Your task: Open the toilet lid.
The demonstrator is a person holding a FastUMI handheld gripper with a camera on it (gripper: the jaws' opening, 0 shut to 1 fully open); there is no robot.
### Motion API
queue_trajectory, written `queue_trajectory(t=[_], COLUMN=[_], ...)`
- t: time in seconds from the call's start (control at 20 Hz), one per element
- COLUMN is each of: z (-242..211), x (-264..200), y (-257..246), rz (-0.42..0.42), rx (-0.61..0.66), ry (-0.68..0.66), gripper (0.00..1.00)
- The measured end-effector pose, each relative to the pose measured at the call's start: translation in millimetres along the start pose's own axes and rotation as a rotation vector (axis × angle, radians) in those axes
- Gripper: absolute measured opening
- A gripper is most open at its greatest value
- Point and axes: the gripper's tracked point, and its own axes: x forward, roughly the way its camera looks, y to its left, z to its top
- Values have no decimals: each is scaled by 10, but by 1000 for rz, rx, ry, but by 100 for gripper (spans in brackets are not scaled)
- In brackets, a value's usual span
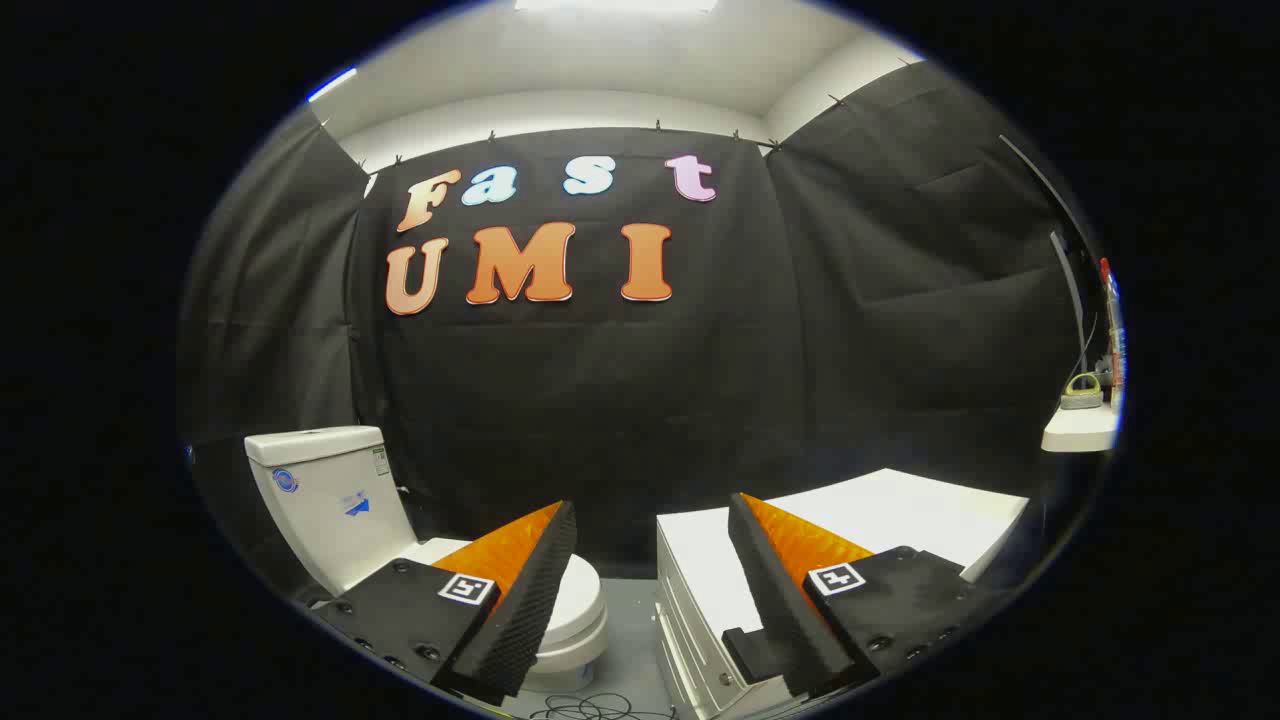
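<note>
White porcelain sits just past your left finger: the toilet (575, 610) stands low on the grey floor (630, 640), partly hidden behind that finger. Its lid (585, 590) lies flat and closed over the bowl. Your fingers (545, 580) are spread wide apart, with nothing between them and nothing in their grip. Neither one touches the toilet or anything else. The gripper (652, 520) hangs above the floor, aimed at the gap between the toilet and the cabinet.

Down on the floor, near you and between the fingers, a loose tangle of dark cable (590, 708) lies in coils.

Behind your right finger stands a white cabinet (700, 640) with drawer fronts facing the toilet. Its flat white top runs away from you to the right. The toilet and the cabinet are apart, with a strip of bare floor between them.

Behind the toilet bowl, further off, the white cistern (325, 500) rises upright, with stickers on its front and side. It stands close to the black cloth wall (620, 400).

Off to your far right, a small white shelf (1078, 430) juts out with a few small items on it; they are too small to tell what they are. Thin cables hang near it.

Beyond everything, the black cloth closes the booth on three sides, clipped along its upper edge, with a white ceiling (600, 60) and a bright light above.
</note>
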Motion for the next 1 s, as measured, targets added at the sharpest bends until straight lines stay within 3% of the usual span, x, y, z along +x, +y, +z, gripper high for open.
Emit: queue_trajectory(t=[1.0], z=[-50], x=[18], y=[-17], rz=[-6], rx=[7], ry=[11], gripper=[98])
